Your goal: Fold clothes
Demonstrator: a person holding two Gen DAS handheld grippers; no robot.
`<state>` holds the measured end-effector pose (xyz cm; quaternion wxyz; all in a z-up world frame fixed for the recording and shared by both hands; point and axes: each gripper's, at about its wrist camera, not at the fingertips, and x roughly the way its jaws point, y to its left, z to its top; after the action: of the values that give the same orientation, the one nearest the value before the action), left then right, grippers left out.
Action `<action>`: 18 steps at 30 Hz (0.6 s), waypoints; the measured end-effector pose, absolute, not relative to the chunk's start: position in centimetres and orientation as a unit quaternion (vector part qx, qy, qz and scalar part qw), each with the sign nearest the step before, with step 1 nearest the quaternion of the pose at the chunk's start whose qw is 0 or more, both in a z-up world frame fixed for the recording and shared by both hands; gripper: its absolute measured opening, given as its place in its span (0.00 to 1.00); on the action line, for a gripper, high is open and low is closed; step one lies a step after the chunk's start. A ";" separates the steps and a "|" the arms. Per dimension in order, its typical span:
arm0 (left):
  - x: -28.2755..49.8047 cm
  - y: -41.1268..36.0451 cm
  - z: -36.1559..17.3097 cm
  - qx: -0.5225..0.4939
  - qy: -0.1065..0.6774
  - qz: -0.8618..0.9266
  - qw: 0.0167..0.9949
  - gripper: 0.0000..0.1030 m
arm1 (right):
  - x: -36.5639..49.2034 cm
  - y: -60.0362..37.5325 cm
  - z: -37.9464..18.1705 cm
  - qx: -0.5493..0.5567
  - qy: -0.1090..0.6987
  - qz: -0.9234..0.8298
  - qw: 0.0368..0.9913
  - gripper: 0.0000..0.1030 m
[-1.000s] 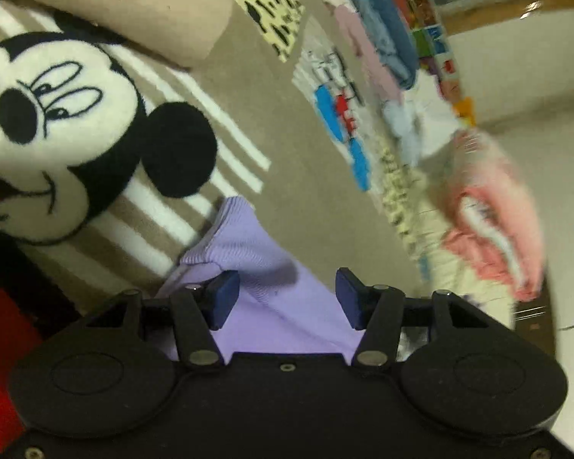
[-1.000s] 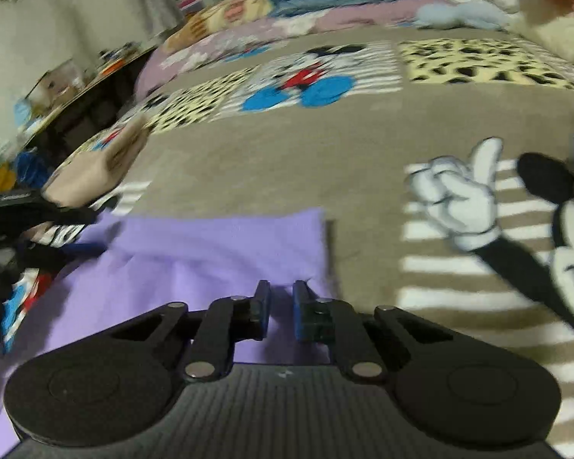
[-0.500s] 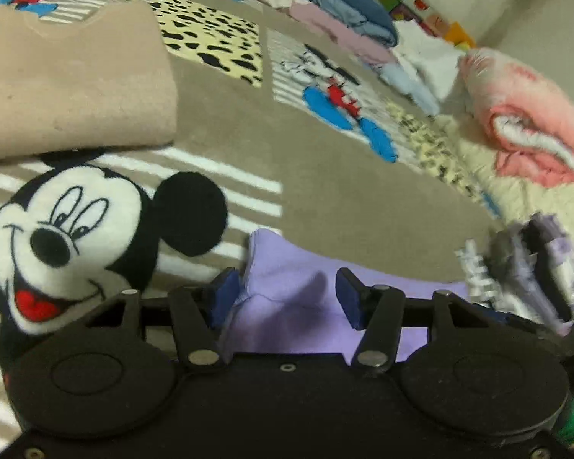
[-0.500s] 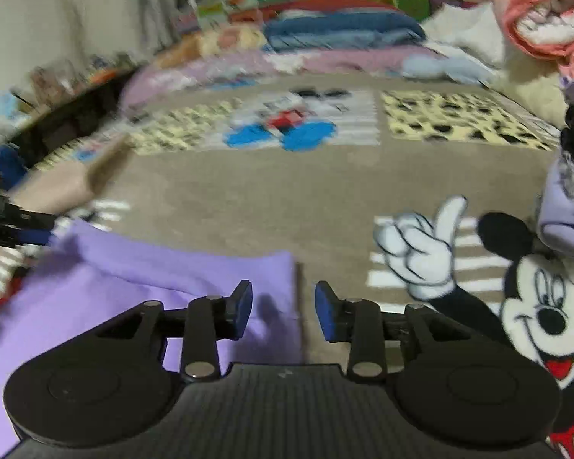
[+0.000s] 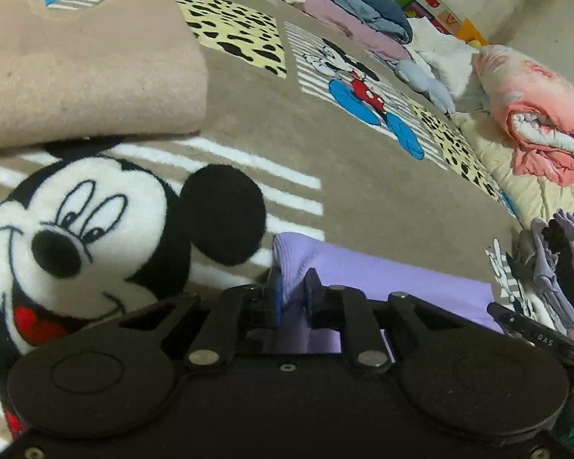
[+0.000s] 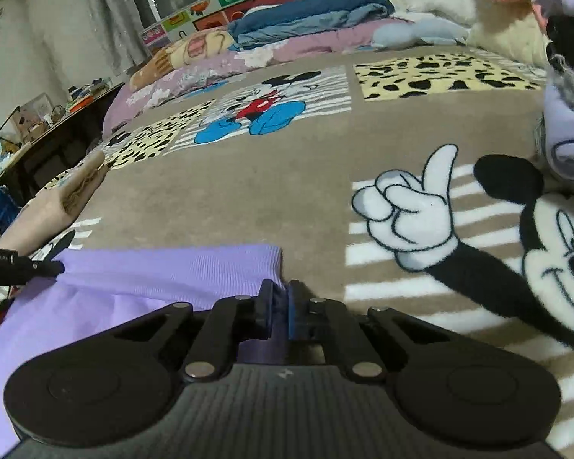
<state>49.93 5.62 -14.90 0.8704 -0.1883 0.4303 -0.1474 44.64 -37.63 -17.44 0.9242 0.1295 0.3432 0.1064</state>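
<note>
A lilac knit garment (image 5: 382,271) lies flat on the brown Mickey Mouse blanket (image 5: 344,176). My left gripper (image 5: 292,296) is shut on its ribbed left corner. My right gripper (image 6: 278,306) is shut on the other ribbed corner of the lilac garment (image 6: 164,271). Each gripper shows at the edge of the other's view: the right one in the left wrist view (image 5: 532,329), the left one in the right wrist view (image 6: 19,264). Both corners sit low, near the blanket.
A folded beige garment (image 5: 84,65) lies at the far left. A pile of lilac and dark clothes (image 5: 555,267) sits at the right. A rolled pink quilt (image 5: 535,107) and stacked bedding (image 6: 306,19) line the far edge. A cluttered dark table (image 6: 46,130) stands beyond the bed.
Both grippers were open half a second ago and have now closed on the lilac garment's two ribbed corners. A second ago the right gripper was shut, then it opened.
</note>
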 end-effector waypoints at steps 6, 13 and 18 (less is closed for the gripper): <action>47.8 6.0 -11.5 -0.155 0.357 -0.145 0.910 0.23 | 42.5 -36.5 -14.0 0.055 0.303 0.083 0.948 0.20; 49.5 2.0 -13.7 -0.095 0.399 -0.158 0.898 0.21 | 43.1 -33.6 -12.9 -0.003 0.319 0.137 0.938 0.18; 50.8 1.3 -14.5 -0.073 0.426 -0.131 0.892 0.20 | 45.6 -34.4 -15.9 0.005 0.375 0.102 0.921 0.23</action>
<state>50.84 1.34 -14.52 0.8922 -0.0730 0.4260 -0.1308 45.58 -34.44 -15.85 0.9213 0.0054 0.3751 0.1022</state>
